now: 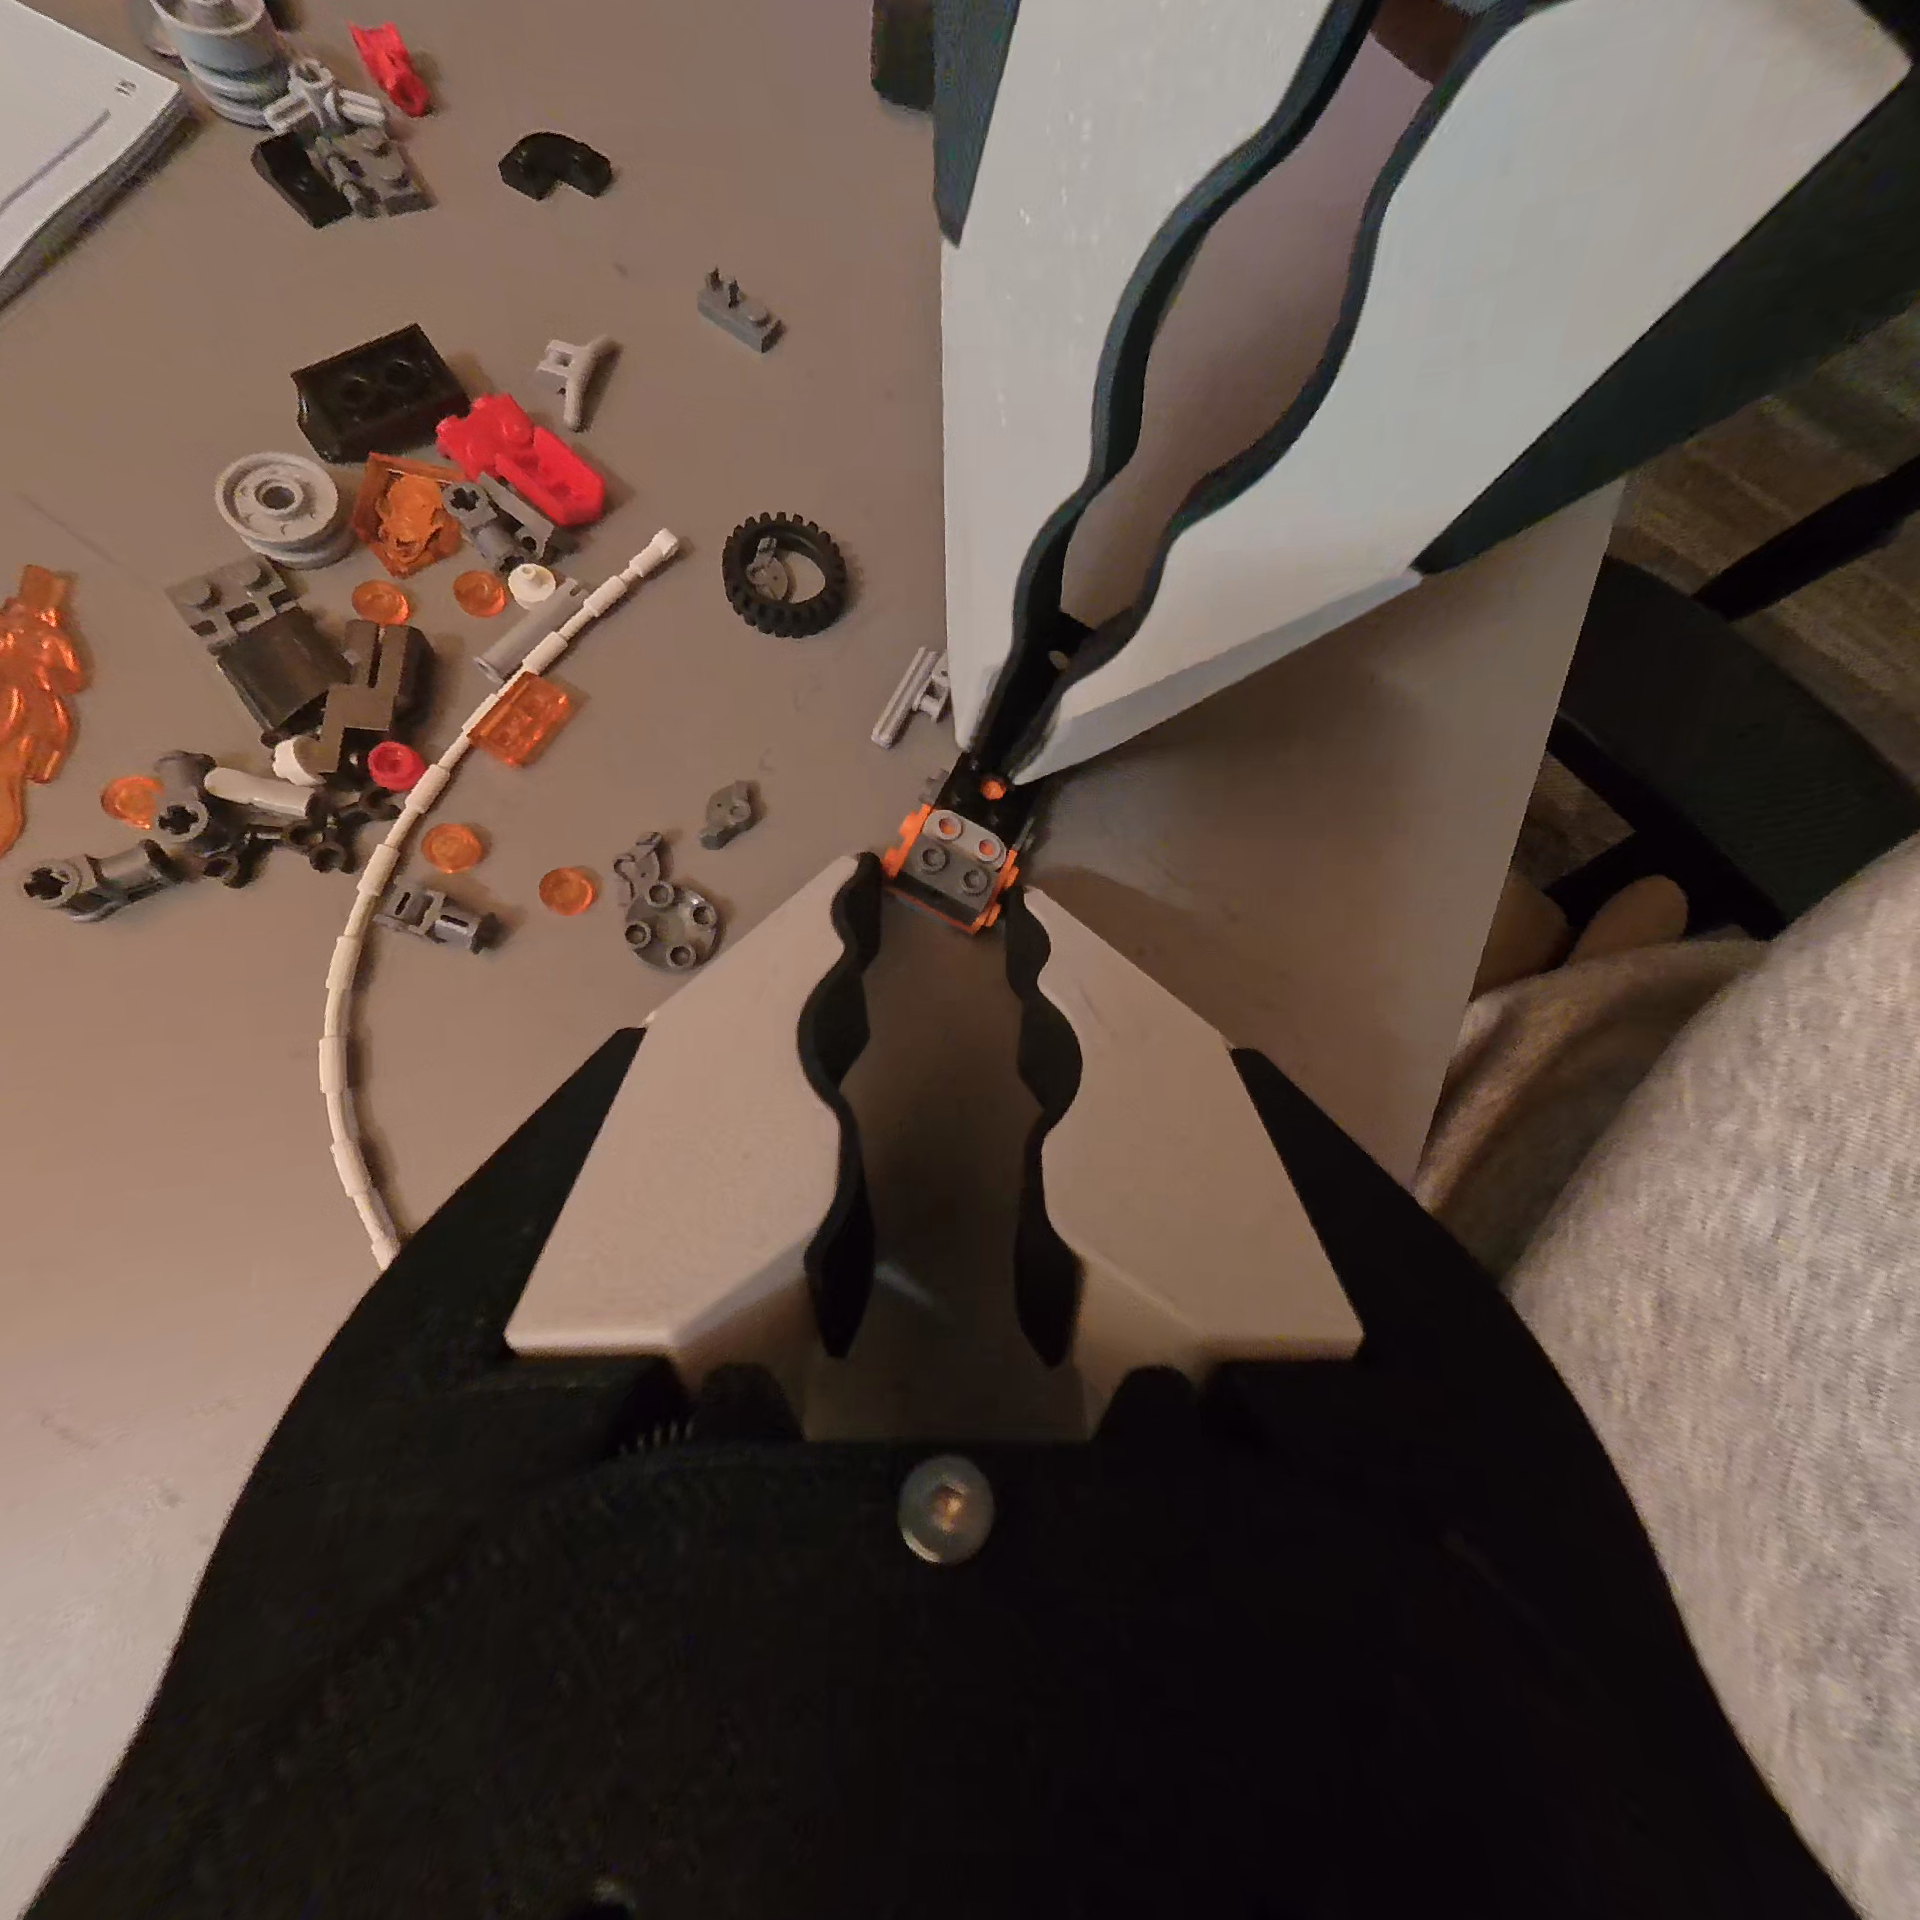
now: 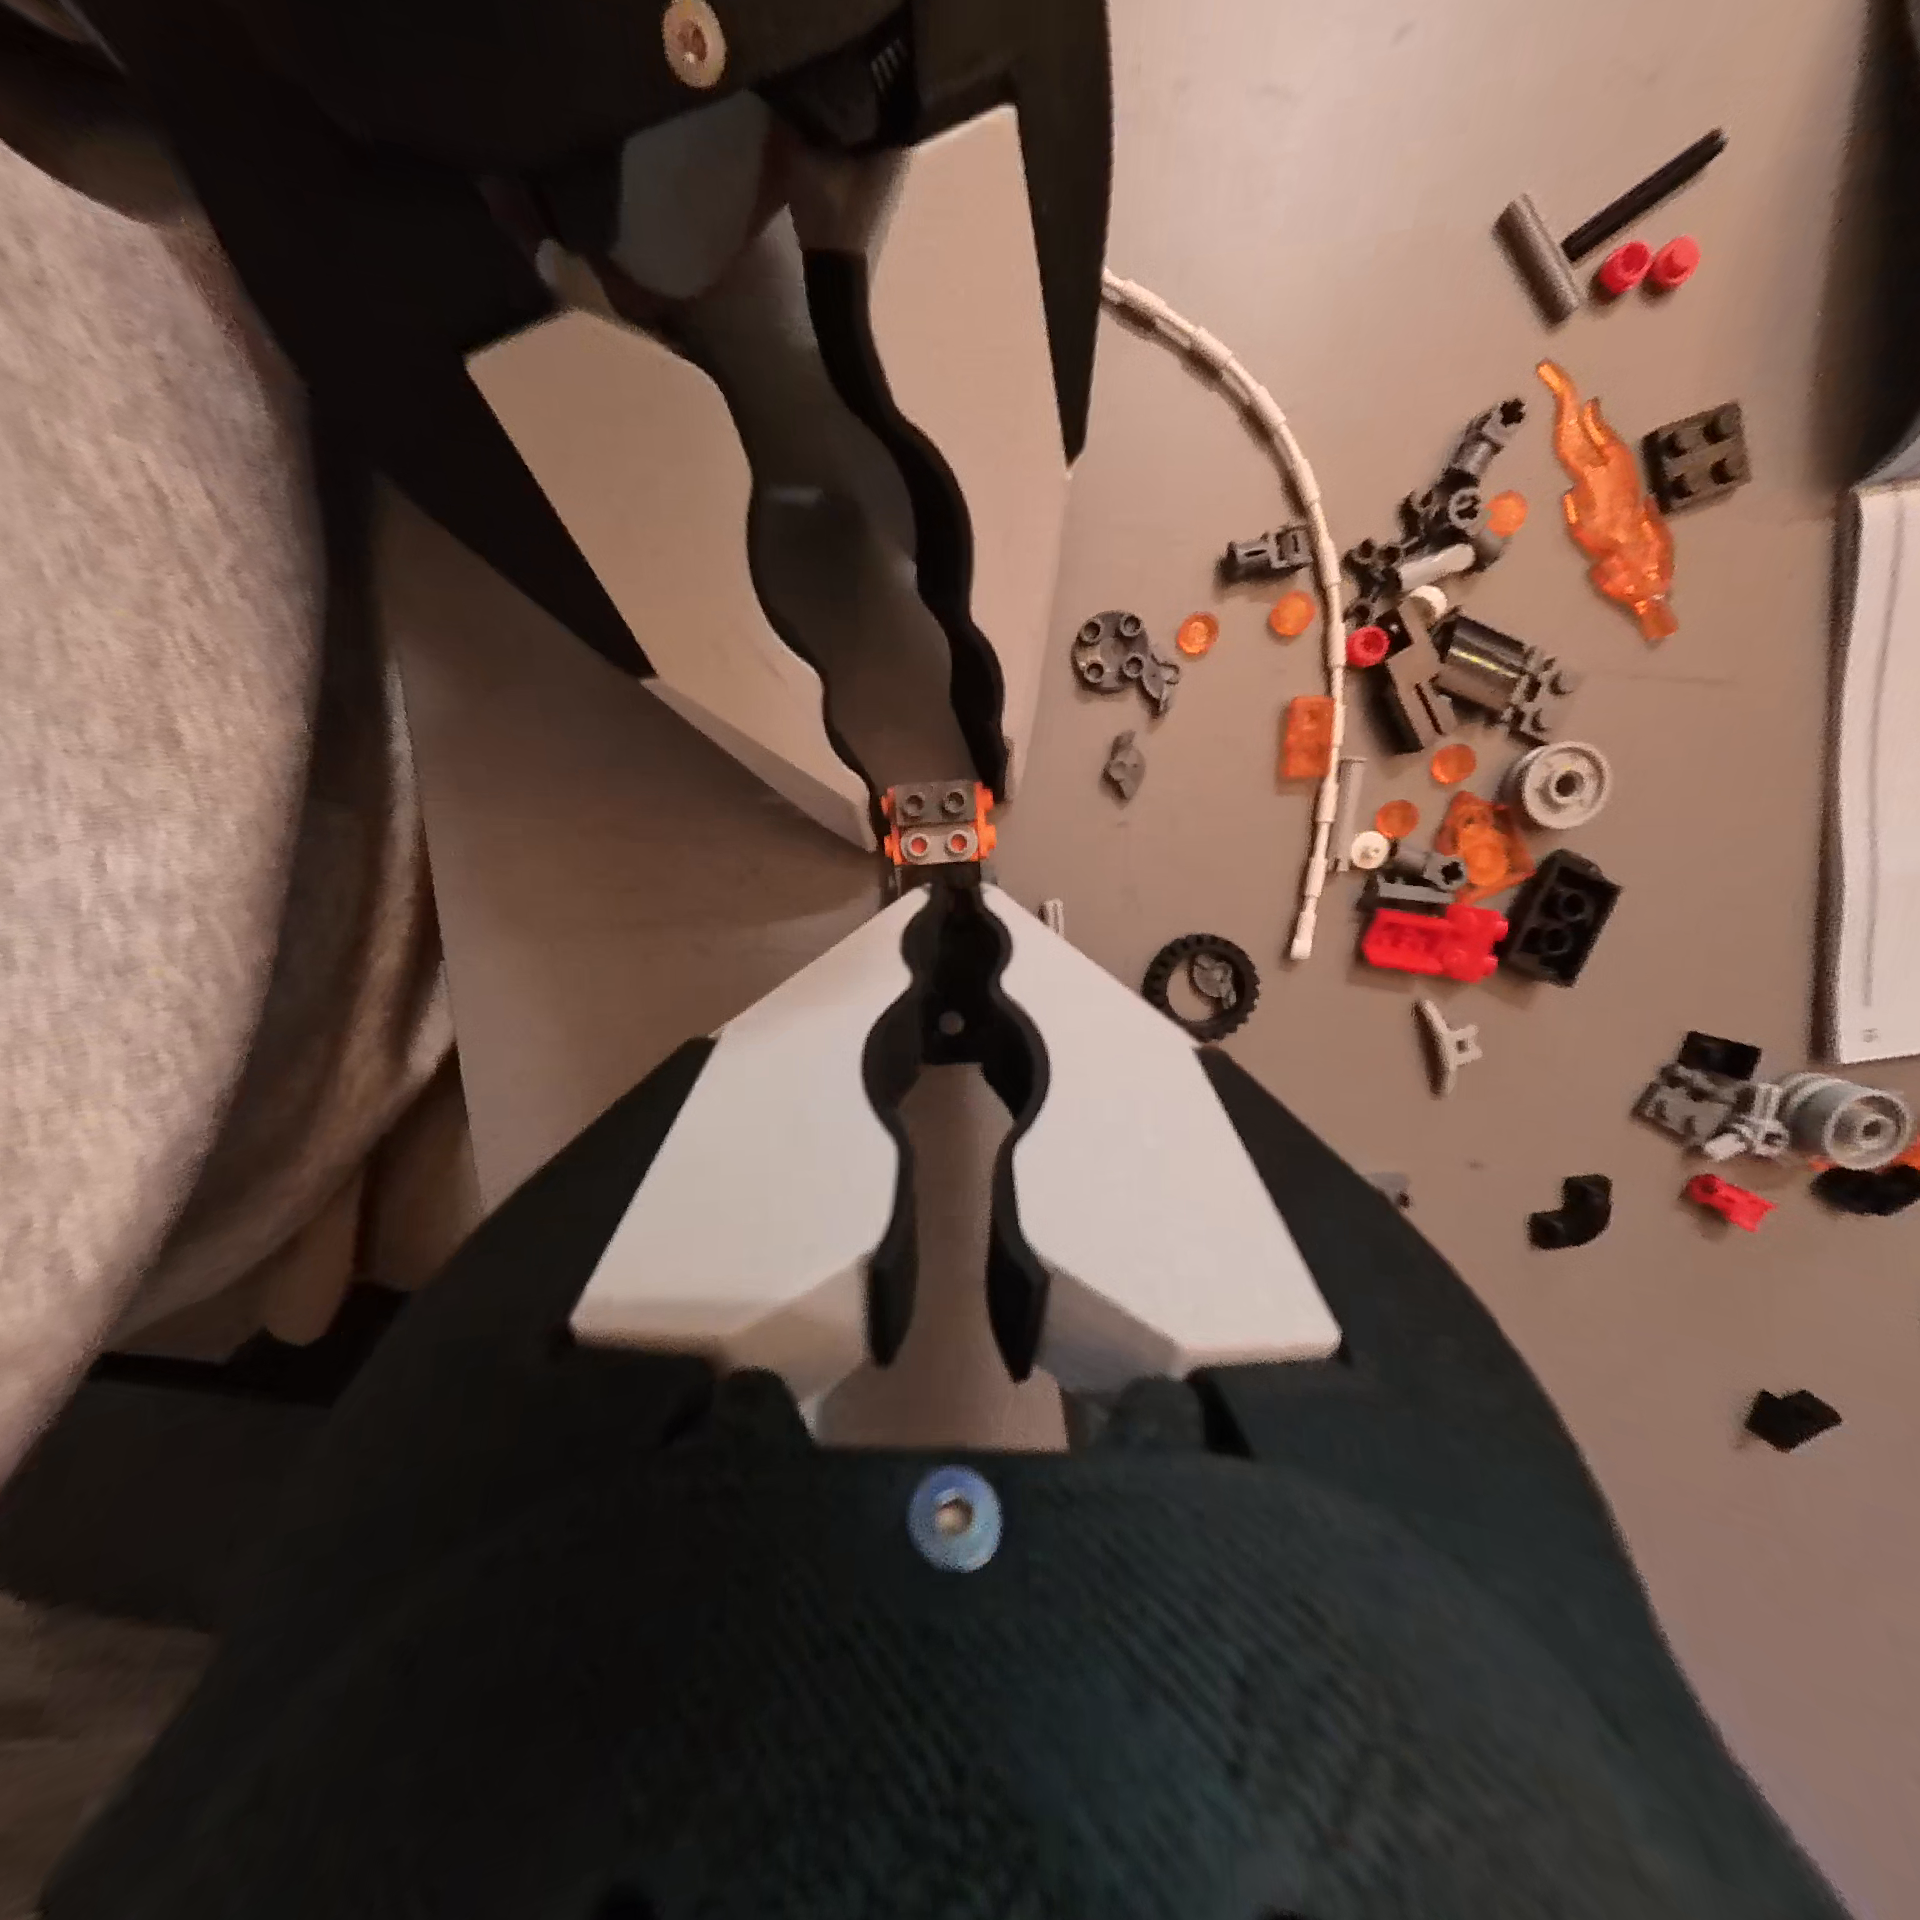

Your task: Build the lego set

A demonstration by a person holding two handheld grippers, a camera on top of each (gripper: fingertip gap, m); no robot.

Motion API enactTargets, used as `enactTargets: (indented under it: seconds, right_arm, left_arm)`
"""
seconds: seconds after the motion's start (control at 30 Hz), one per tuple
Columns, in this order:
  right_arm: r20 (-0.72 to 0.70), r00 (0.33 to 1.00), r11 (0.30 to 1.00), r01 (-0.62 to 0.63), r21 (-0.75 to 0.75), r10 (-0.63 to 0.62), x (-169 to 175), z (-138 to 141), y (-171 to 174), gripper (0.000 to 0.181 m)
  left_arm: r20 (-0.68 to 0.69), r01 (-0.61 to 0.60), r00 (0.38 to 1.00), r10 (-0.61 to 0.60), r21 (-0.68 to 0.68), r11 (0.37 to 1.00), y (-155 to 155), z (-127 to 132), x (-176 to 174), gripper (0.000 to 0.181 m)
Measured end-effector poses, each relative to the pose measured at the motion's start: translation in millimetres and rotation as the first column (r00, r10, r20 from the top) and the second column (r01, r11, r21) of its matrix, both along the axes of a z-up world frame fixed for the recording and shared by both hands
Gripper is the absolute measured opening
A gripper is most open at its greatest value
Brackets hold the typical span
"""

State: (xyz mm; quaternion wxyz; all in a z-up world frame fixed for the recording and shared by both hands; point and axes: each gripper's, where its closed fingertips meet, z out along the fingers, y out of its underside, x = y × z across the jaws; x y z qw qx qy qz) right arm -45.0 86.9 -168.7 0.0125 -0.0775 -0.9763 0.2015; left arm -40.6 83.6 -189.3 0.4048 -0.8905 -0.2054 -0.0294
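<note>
A small grey and orange lego assembly (image 1: 951, 862) is held above the grey table (image 1: 156, 1247), near its edge. My left gripper (image 1: 940, 878) is shut on it from both sides. My right gripper (image 1: 1003, 764) comes in from the opposite side, tip to tip with the left. It is shut on a narrow black piece (image 1: 977, 790) that touches the assembly. In the right wrist view my right gripper (image 2: 948, 899) grips that black piece (image 2: 948, 987). Just beyond it is the assembly (image 2: 935, 826), held in the left gripper (image 2: 935, 790).
Loose pieces lie on the table to the left: a black tyre (image 1: 781, 574), a white flexible hose (image 1: 416, 821), a red piece (image 1: 520, 457), an orange flame (image 1: 36, 686), a grey wheel (image 1: 275, 509). A booklet (image 1: 62, 135) lies far left. A person's grey-clad leg (image 1: 1714, 1247) is beside the table edge. The tips of both grippers are at nearly the same place.
</note>
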Motion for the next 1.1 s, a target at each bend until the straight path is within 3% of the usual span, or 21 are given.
enactTargets:
  seconds: [0.23,0.53,0.67,0.9,1.1]
  right_arm:
    - [-0.005,1.0,0.997,-0.021,0.077,0.021,2,-10,1,0.0]
    - [0.072,0.996,0.996,0.044,0.081,-0.049,0,-11,1,0.0]
    - [0.024,0.999,0.992,0.029,0.126,-0.032,-1,-11,1,0.0]
    - [-0.045,0.999,1.0,0.009,0.012,-0.008,-3,-8,0,0.0]
    - [-0.203,0.967,0.977,0.122,-0.174,-0.157,-26,37,14,0.001]
  left_arm:
    - [0.003,0.005,1.0,-0.005,0.001,1.0,0,0,1,0.021]
    - [0.005,0.003,1.0,-0.003,0.003,1.0,0,0,1,0.021]
    - [-0.008,0.001,1.0,-0.001,-0.002,1.0,0,0,0,0.021]
    - [0.01,-0.002,1.0,0.002,0.007,1.0,0,0,0,0.021]
    - [-0.02,-0.002,1.0,0.002,-0.01,1.0,-1,0,1,0.021]
